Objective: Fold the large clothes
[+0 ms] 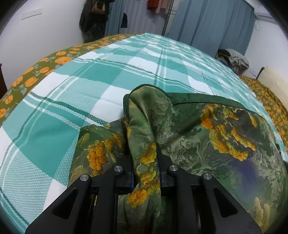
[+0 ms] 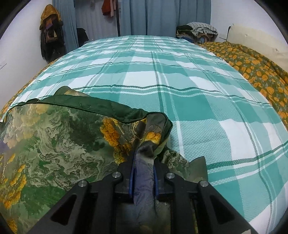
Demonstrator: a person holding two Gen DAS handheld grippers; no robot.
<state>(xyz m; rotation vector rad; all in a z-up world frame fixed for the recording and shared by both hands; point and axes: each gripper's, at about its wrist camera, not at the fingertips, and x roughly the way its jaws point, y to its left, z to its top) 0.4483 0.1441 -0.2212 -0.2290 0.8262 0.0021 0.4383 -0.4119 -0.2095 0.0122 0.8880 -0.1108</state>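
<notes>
Each hand-held gripper, left (image 1: 145, 162) and right (image 2: 144, 162), is clamped on a bunched corner of the green floral garment (image 1: 198, 129), which lies at the near edge of the bed (image 2: 180, 81). The fold looks just begun; next, both corners should probably travel together toward the far side.

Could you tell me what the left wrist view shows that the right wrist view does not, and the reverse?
Left wrist only: the left gripper shut on the green floral garment, and a white plate on the wall at upper left.

Right wrist only: the right gripper pinching another bunched part of the garment, and a mustard hooded coat hanging on the wall.

Both: the garment, the teal plaid bedspread, blue curtains, the orange-flowered cover.
</notes>
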